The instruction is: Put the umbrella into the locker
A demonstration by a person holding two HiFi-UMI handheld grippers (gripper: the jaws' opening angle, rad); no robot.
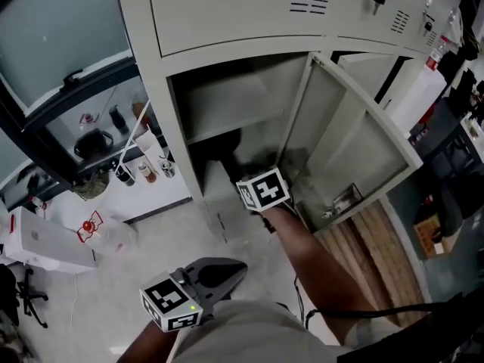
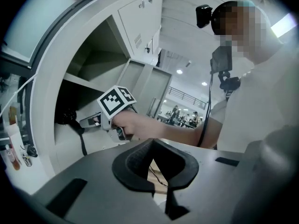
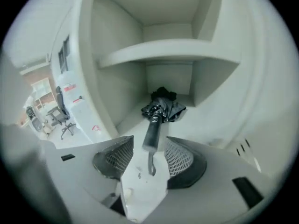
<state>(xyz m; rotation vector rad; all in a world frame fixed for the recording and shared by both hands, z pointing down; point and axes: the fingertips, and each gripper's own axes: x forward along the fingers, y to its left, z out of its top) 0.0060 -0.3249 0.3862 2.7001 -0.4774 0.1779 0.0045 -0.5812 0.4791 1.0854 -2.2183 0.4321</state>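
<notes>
While the head view shows one locker (image 1: 178,127) with its door open, the right gripper (image 1: 240,165) reaches inside, angled down; the left gripper (image 1: 234,267) is held level, near the body.
Left gripper view: jaws pressed together, empty.
Right gripper view: jaws spread. One folded umbrella (image 3: 161,108) lies on the locker floor, its handle between them, untouched.

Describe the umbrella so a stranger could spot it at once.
Find the pale grey locker with its door open. Below its shelf, on the compartment floor, lies a folded black umbrella, the only dark object there, its handle pointing outward.
</notes>
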